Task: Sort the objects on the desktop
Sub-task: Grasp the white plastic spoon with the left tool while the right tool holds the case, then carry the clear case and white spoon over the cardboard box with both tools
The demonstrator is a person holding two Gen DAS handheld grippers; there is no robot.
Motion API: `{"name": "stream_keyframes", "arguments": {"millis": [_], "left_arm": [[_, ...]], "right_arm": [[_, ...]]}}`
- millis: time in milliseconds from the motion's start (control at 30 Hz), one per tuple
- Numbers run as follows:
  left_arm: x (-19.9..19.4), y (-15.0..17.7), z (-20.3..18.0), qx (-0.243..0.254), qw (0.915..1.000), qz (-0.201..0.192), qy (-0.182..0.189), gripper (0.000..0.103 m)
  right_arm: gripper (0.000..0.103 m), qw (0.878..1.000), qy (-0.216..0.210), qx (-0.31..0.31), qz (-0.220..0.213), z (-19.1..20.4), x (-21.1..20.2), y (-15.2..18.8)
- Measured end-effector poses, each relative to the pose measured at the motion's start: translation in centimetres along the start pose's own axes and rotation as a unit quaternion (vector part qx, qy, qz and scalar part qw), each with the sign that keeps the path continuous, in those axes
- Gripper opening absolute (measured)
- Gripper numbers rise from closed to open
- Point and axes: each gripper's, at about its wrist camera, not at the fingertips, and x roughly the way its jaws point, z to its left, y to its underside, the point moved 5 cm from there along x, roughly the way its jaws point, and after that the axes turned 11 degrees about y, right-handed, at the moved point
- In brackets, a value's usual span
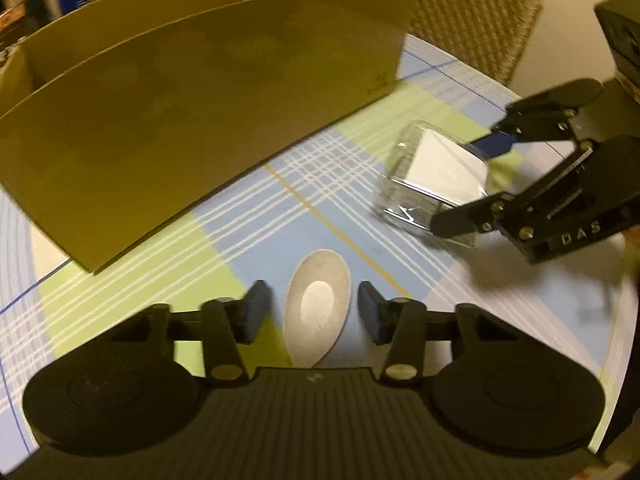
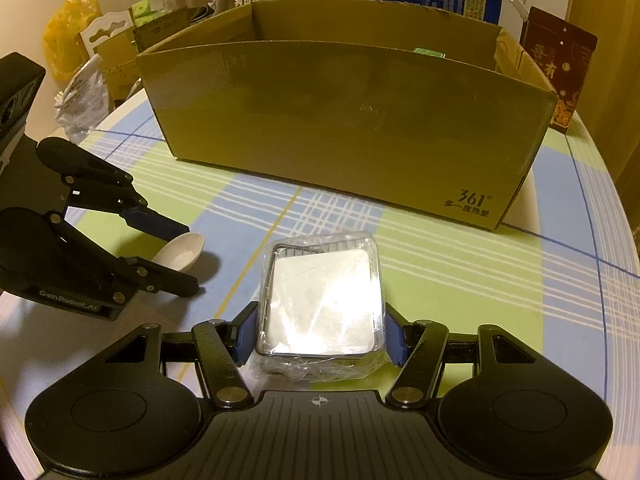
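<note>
A white ceramic spoon (image 1: 318,306) lies on the checked tablecloth between the open fingers of my left gripper (image 1: 314,312), which do not touch it. It also shows in the right wrist view (image 2: 180,254), with the left gripper (image 2: 176,254) around it. My right gripper (image 2: 320,330) is shut on a clear plastic-wrapped box with a white top (image 2: 322,300), held by its two sides. In the left wrist view the box (image 1: 432,176) sits at the right in the right gripper (image 1: 470,184).
A large open cardboard box (image 2: 344,120) with a divider stands at the back of the round table (image 2: 480,280). Behind it are cartons, a yellow bag (image 2: 66,32) and a wicker chair (image 1: 472,12).
</note>
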Motion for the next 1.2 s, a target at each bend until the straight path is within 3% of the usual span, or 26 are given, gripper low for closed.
{"name": "stream_keyframes", "arguments": {"millis": [333,467,600,800,1200], "left_arm": [[-0.5,1.0,0.1,0.024,0.9996,0.015,0.008,0.036],[-0.7,1.0,-0.1,0.024,0.9996,0.012,0.008,0.027],[-0.6,0.9,-0.4,0.016,0.9998,0.012,-0.001,0.026],[-0.9,0.7,-1.2,-0.027,0.9992,-0.015,-0.024,0.026],[-3.0,-1.1,-2.0,-0.109,0.9902,-0.063,-0.060,0.026]], "right_arm": [[0.059,1.000,0.000,-0.005,0.000,0.4,0.2,-0.1],[0.059,1.000,0.003,-0.005,0.000,0.4,0.2,-0.2],[0.059,1.000,0.008,0.000,-0.007,0.3,0.0,-0.3],[0.059,0.999,0.018,0.017,-0.028,-0.3,-0.7,-0.7],[0.059,0.996,0.025,0.055,-0.062,-0.7,-3.4,-0.7]]}}
